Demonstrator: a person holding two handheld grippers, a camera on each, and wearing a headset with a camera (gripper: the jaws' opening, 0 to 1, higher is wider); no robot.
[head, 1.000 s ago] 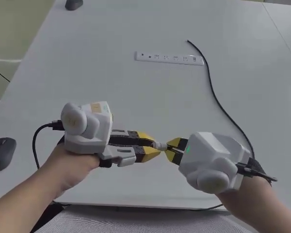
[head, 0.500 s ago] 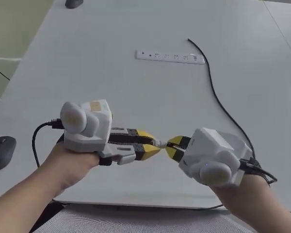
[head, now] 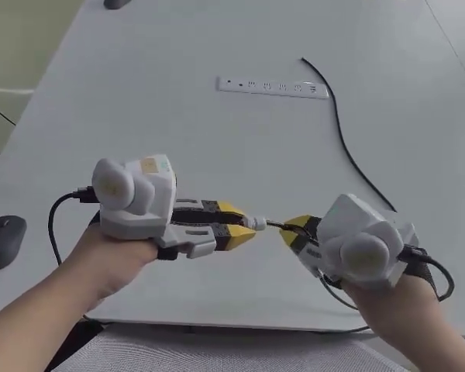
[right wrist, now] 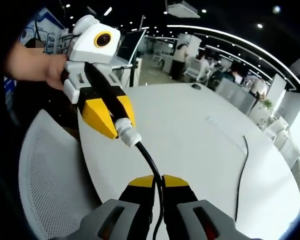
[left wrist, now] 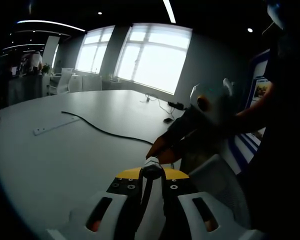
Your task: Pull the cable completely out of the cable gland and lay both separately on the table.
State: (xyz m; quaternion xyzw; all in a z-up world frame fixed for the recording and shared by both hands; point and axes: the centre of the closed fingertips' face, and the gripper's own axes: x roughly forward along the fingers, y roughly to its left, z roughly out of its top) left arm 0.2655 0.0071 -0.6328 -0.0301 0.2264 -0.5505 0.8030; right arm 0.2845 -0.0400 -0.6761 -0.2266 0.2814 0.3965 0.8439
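While one cable gland (right wrist: 128, 132) is clamped by the left gripper (head: 246, 225) and one cable (right wrist: 150, 160) by the right gripper (head: 288, 231), one power strip (head: 273, 87) and seemingly one mouse (head: 1, 242) are noted nearby.

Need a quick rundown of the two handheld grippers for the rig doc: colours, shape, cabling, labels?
Both match: left gripper and right gripper have white moulded housings, black jaw arms and wedge-shaped yellow tips. A black lead leaves the rear of the left one; another loops behind the right. The left carries a small yellowish label on top. Forearms are bare.
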